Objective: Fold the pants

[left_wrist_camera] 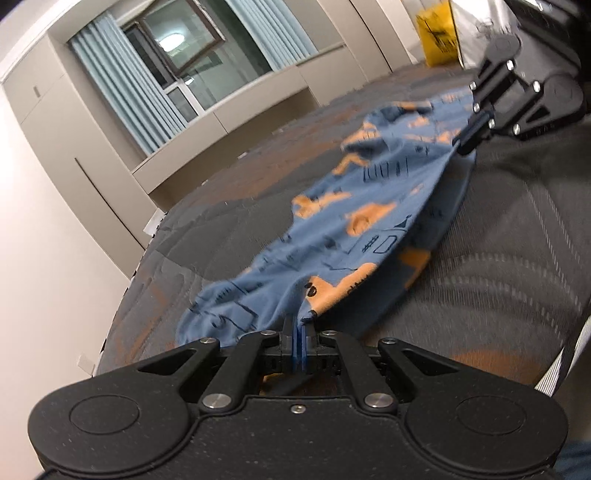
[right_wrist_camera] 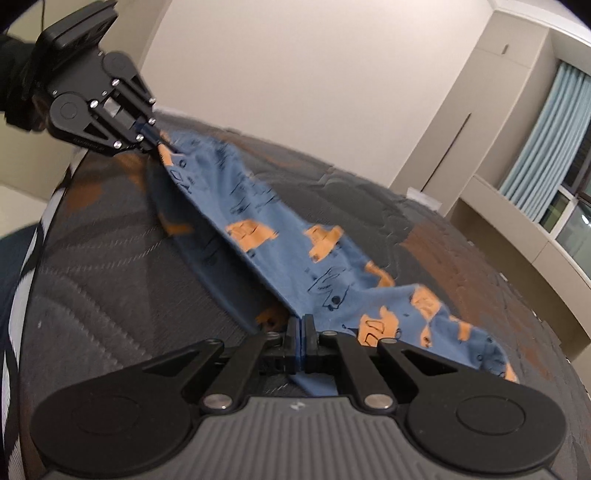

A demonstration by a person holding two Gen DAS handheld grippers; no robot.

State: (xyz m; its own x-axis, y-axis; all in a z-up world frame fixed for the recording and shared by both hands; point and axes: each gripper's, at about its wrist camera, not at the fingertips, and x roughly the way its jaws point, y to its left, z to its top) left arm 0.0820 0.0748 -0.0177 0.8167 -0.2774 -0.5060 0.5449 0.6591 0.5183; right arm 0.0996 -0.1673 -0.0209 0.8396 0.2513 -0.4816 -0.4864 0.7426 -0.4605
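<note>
The blue pants (left_wrist_camera: 354, 225) with orange vehicle prints hang stretched between my two grippers above a dark patterned surface (left_wrist_camera: 509, 236). My left gripper (left_wrist_camera: 298, 325) is shut on one edge of the fabric. My right gripper (right_wrist_camera: 302, 325) is shut on the other edge of the pants (right_wrist_camera: 295, 243). Each gripper shows in the other's view: the right one (left_wrist_camera: 466, 142) at upper right, the left one (right_wrist_camera: 159, 142) at upper left. Part of the cloth trails on the surface behind the taut edge.
The dark grey and orange patterned surface (right_wrist_camera: 110, 295) spreads under the pants. A window with pale blue curtains (left_wrist_camera: 122, 96) and beige cabinets (left_wrist_camera: 66, 155) stand beyond it. A yellow object (left_wrist_camera: 437, 35) sits at the far right.
</note>
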